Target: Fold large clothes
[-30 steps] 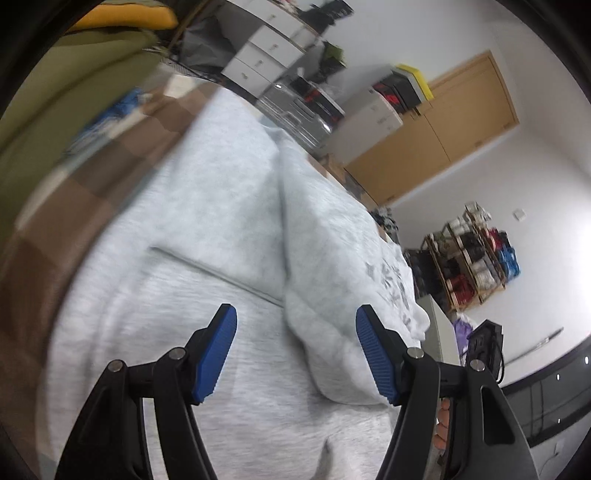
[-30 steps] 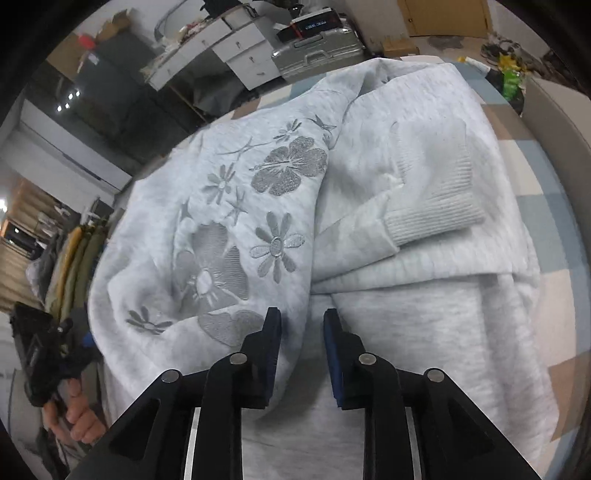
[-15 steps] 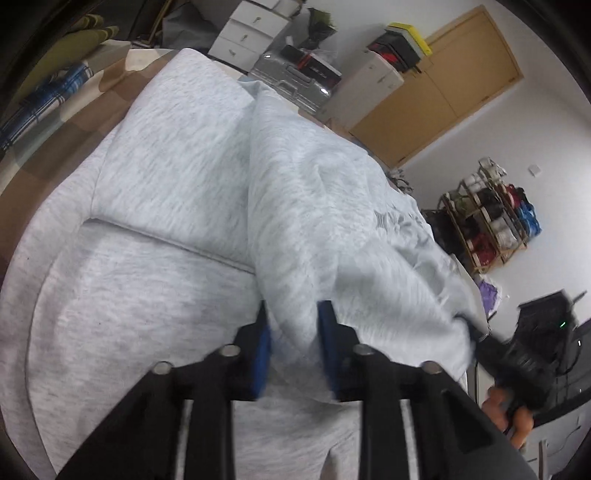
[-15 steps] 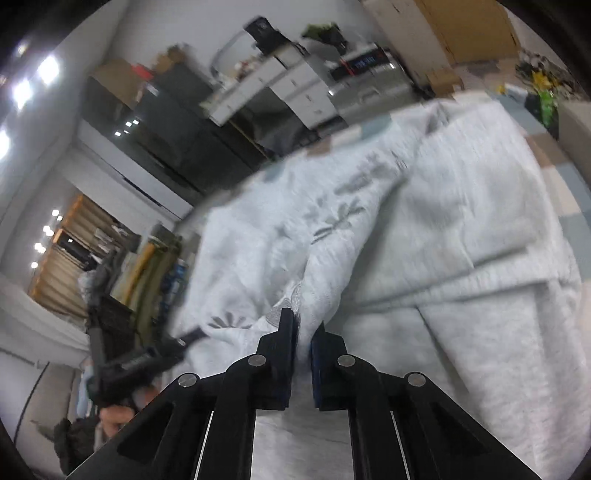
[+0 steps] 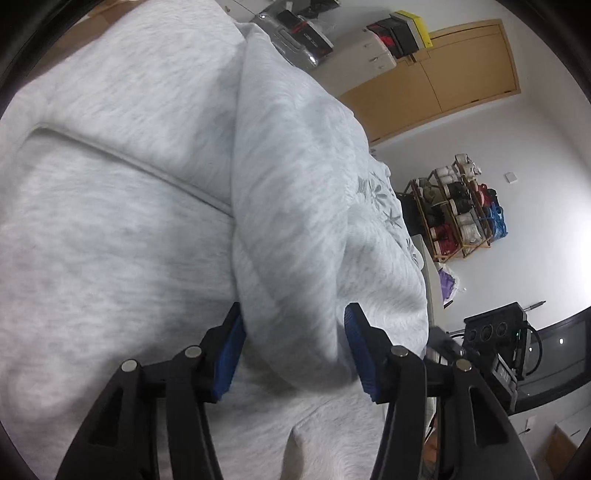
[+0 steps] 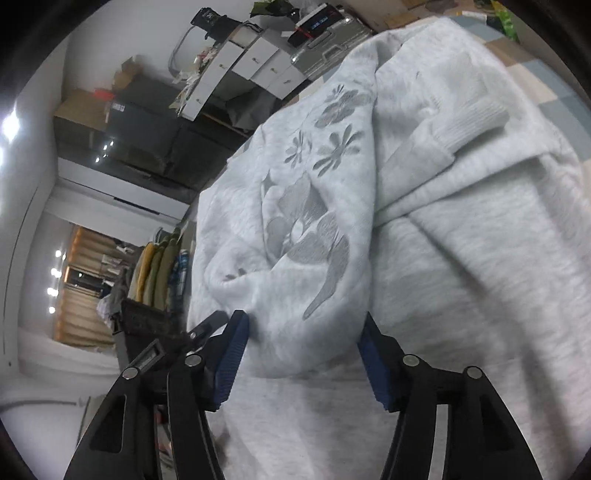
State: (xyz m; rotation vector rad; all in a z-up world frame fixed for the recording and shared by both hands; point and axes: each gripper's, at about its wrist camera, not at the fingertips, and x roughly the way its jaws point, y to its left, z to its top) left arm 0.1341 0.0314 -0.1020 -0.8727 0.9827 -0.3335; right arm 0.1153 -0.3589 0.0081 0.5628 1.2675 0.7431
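A large light-grey sweatshirt [image 5: 129,221] lies spread over the bed and fills both views. A thick folded-over layer [image 5: 288,184] runs down its middle, with grey embroidered flowers [image 6: 306,236] on top. A ribbed cuff [image 6: 469,125] rests on the far right. My left gripper [image 5: 293,314] straddles the near end of that fold; its jaws are opening, and the cloth bulges loosely between the blue pads. My right gripper [image 6: 303,317] straddles the flowered end of the fold the same way, jaws opening, with cloth between the pads but not pinched.
A checked bed cover [image 6: 554,96] shows past the sweatshirt. Behind stand white drawers [image 6: 255,62], a silver suitcase [image 5: 295,33], a wooden door [image 5: 443,85] and a shelf of rolls [image 5: 461,210]. The right hand's gripper body [image 5: 491,343] shows at the left view's right edge.
Half a second ago both grippers were shut tight on the fold. Now both pairs of jaws stand apart and the fold sags between them, lower onto the garment.
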